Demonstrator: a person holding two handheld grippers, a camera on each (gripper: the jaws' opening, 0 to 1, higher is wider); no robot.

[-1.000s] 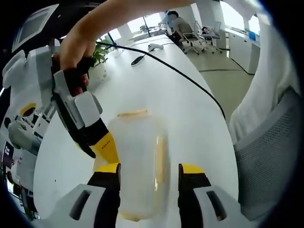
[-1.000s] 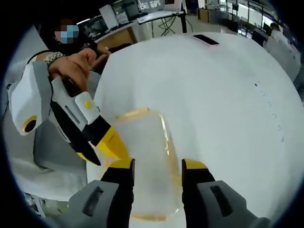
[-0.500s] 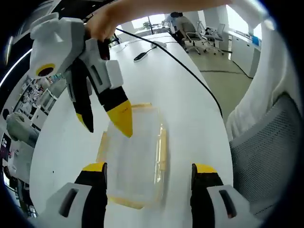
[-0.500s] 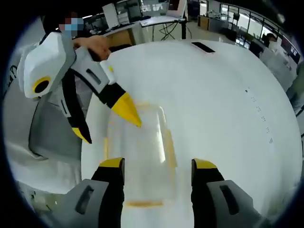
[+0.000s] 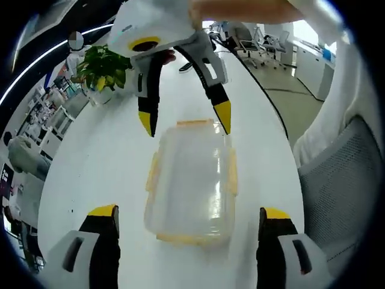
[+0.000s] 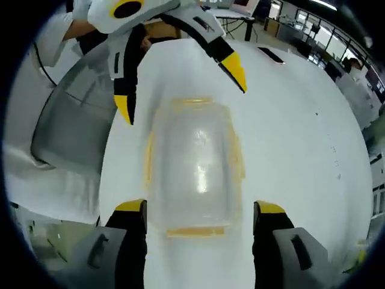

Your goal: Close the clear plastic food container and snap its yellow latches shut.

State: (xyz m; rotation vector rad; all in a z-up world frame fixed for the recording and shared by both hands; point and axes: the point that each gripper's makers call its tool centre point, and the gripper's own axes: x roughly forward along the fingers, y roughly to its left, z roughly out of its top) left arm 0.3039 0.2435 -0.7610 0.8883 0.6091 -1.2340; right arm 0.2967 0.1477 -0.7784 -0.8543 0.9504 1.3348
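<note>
Clear container [image 5: 191, 177] lay lid-on upon the white table [image 5: 90, 174], yellow latches [image 5: 231, 171] along its rim.
You held both grippers, left [image 5: 187, 226] and right [image 6: 198, 220], jaws wide, at opposite ends, touching nothing.

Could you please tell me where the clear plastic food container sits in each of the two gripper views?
Left gripper view: the clear food container lies centre frame on the white table, between the open right gripper above and the left jaws below.
Right gripper view: container centre, under the open left gripper.
Shared landmark: its yellow latches.
</note>
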